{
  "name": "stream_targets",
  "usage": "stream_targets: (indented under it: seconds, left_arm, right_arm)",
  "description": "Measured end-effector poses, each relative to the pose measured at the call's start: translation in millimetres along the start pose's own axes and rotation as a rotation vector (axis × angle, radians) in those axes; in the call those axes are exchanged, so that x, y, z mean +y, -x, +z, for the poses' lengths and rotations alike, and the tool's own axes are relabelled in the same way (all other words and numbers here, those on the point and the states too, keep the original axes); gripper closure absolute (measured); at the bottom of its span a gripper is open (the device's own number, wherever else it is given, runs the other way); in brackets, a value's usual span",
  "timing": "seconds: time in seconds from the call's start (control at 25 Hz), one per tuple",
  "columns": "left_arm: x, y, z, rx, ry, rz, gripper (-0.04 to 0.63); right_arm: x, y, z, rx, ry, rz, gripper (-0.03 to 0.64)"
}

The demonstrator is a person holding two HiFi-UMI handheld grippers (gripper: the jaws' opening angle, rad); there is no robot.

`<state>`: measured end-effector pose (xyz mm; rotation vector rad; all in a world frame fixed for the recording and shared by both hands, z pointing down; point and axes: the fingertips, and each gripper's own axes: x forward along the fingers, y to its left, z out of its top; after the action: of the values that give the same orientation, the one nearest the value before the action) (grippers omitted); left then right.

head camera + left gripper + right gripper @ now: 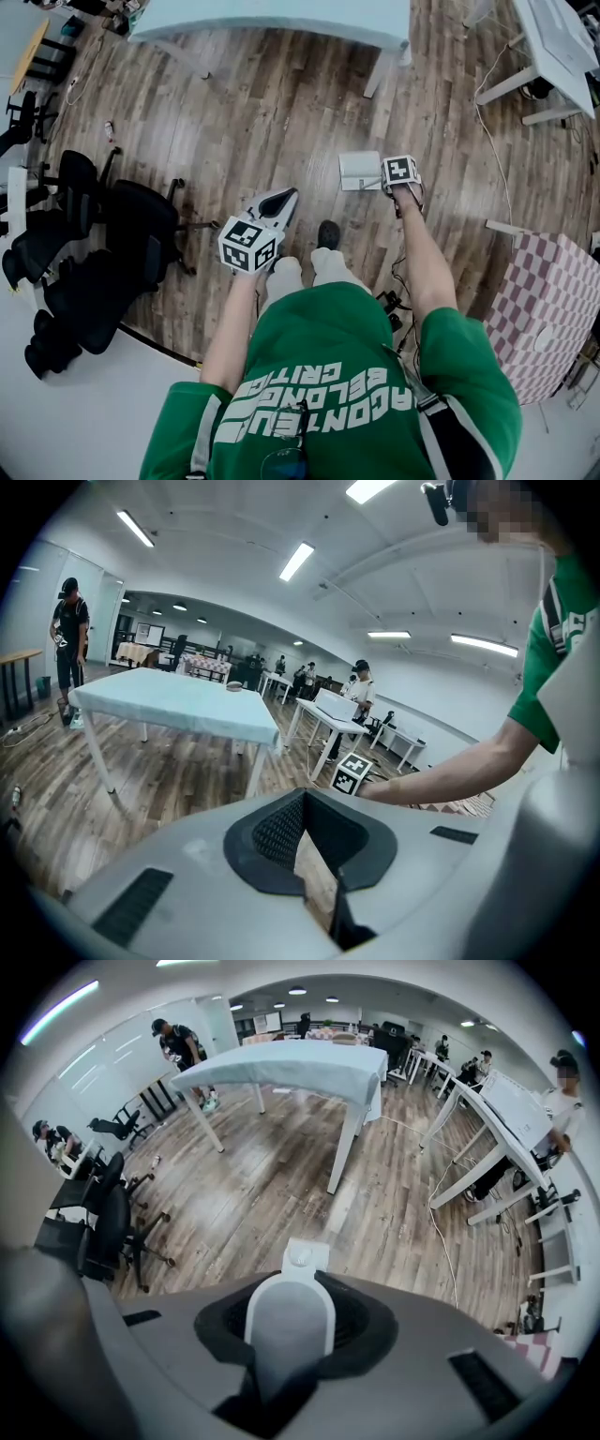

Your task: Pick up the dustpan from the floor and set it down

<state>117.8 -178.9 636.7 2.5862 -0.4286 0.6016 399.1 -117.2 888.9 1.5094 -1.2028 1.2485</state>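
The white dustpan (359, 171) is low over the wooden floor in front of my feet; whether it touches the boards I cannot tell. My right gripper (386, 180) points straight down beside it, under its marker cube. In the right gripper view the dustpan's white handle (289, 1321) runs up between the dark pads, and the right gripper (291, 1340) is shut on it. My left gripper (279, 200) hangs to the left of the dustpan, apart from it. In the left gripper view the left gripper (314, 855) has its jaws in a narrow V with bare floor showing through, open and holding nothing.
A light blue table (272, 19) stands ahead and a white desk (562, 47) at the far right, with cables (492, 141) trailing below it. Black office chairs (103, 253) crowd the left. A pink checkered box (553, 309) stands at the right.
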Motion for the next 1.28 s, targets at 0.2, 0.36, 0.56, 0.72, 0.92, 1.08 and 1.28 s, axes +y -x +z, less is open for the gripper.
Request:
stream_targets:
  seconds: [0.2, 0.36, 0.56, 0.72, 0.92, 1.08, 1.28]
  left_arm:
    - [-2.3, 2.3, -2.6, -0.012, 0.007, -0.008, 0.603]
    - [-4.1, 6.9, -3.2, -0.029, 0.007, -0.010, 0.603]
    - [-1.4, 17.7, -5.4, -0.057, 0.016, -0.016, 0.603]
    - [-1.7, 26.0, -4.5, -0.069, 0.002, -0.047, 0.603]
    - [-3.2, 33.0, 13.0, -0.097, -0.034, -0.102, 0.603]
    - [-1.4, 46.6, 27.0, -0.137, -0.022, -0.131, 0.603]
    - [9.4, 64.3, 35.3, -0.185, 0.000, -0.166, 0.603]
  right_arm:
    - [3.0, -9.0, -6.3, 0.030, -0.008, 0.006, 0.500]
    - [2.3, 7.8, -2.8, -0.027, -0.016, -0.009, 0.477]
    - [4.2, 42.3, 7.4, -0.140, -0.034, -0.014, 0.472]
    - [13.4, 82.7, 8.5, -0.243, -0.064, -0.015, 0.472]
    - [29.5, 139.8, 1.4, -0.362, -0.113, -0.028, 0.472]
    - [47.9, 184.3, -16.5, -0.446, -0.139, -0.061, 0.472]
    - [79.3, 232.2, -40.3, -0.544, -0.150, -0.104, 0.474]
